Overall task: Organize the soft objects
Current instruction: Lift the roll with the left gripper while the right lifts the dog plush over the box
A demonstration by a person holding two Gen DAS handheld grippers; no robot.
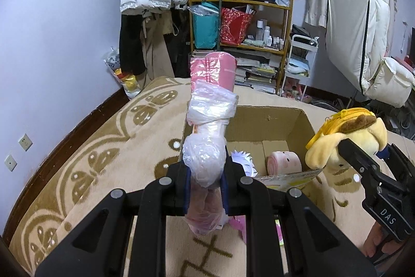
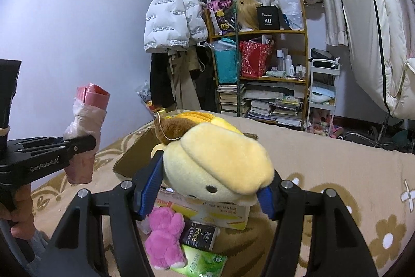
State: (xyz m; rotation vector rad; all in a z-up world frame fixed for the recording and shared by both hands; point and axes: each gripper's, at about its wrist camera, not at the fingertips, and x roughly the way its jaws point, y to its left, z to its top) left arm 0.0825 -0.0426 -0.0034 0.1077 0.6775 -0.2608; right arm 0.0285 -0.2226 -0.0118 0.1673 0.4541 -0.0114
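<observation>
My left gripper (image 1: 206,182) is shut on a roll of pink and white plastic bags (image 1: 210,116), held upright above the carpet next to an open cardboard box (image 1: 301,126); the roll also shows in the right wrist view (image 2: 85,126). The box holds a pink rolled plush (image 1: 285,160) and a white frilly item (image 1: 243,160). My right gripper (image 2: 210,188) is shut on a yellow plush dog pouch (image 2: 220,162) with a brown beret, held above the box's near corner; it shows in the left wrist view (image 1: 345,139) too.
On the carpet below lie a pink plush toy (image 2: 163,238), a dark tissue pack (image 2: 199,235), a green tissue pack (image 2: 202,264) and a yellow-white carton (image 2: 207,212). A cluttered wooden shelf (image 2: 259,77), hanging coats (image 2: 173,17) and a white cart (image 2: 323,95) stand behind.
</observation>
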